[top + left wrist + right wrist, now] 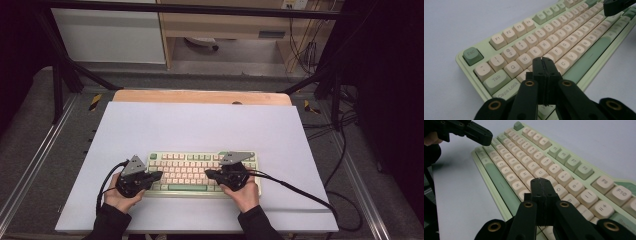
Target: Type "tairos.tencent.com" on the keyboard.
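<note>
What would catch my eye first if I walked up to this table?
Probably the pale green keyboard with cream keys, lying near the front edge of the white table top. Over its two ends hang the black left gripper and black right gripper, fingers shut, tips pointing inward at each other.
</note>
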The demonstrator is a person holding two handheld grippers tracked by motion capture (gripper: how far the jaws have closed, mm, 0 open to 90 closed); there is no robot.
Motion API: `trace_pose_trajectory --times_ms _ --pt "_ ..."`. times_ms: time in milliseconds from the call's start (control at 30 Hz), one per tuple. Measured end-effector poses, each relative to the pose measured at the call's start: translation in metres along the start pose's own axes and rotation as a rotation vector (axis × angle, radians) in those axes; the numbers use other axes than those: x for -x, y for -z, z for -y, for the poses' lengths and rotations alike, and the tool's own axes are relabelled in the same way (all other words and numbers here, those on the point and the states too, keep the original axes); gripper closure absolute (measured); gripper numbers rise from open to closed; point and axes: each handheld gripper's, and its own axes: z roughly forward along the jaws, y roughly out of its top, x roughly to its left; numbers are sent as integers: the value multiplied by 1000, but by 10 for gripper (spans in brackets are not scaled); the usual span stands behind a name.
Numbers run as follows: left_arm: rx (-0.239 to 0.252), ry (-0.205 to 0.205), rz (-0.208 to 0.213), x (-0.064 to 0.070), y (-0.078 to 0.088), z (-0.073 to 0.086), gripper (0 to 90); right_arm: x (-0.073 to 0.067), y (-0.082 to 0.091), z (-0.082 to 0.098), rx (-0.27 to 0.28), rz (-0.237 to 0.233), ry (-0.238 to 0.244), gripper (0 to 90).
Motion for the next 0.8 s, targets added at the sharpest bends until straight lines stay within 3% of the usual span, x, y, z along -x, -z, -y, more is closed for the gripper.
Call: trace_pose_trajectory --times_ms 300,800 --pt "-2 -10 3 5 -4 -6 893 11 15 13 2 13 -23 900" --pt "-15 -15 3 12 -19 -23 893 16 26 23 0 23 -29 900"
